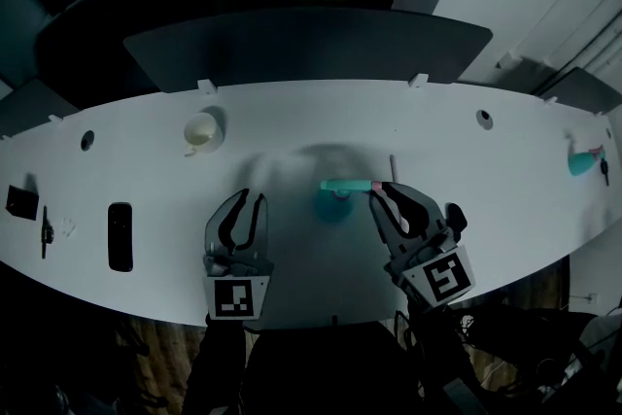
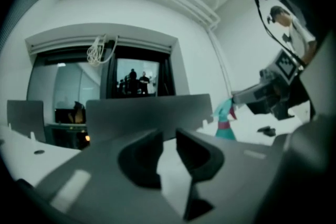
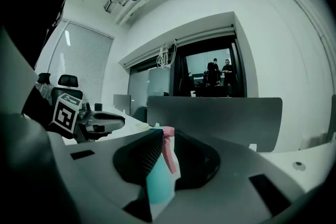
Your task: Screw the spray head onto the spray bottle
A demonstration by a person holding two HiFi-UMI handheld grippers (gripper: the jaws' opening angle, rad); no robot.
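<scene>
My right gripper (image 1: 382, 194) is shut on the teal spray head (image 1: 345, 186), which has a pink trigger (image 1: 377, 187). The head lies level above the round teal bottle (image 1: 333, 207) at the middle of the white table (image 1: 505, 209); whether it sits on the neck I cannot tell. In the right gripper view the teal body (image 3: 157, 181) and pink trigger (image 3: 169, 149) are pinched between the jaws of the right gripper (image 3: 167, 157). My left gripper (image 1: 251, 199) rests left of the bottle, open by a narrow gap with nothing in it, as the left gripper view of the left gripper (image 2: 169, 152) shows.
A white cup (image 1: 201, 131) stands at the back left. A black flat device (image 1: 120, 236) and a small black box (image 1: 21, 201) lie far left. Another teal and pink sprayer (image 1: 583, 163) sits far right. A grey divider (image 1: 311, 44) runs behind the table.
</scene>
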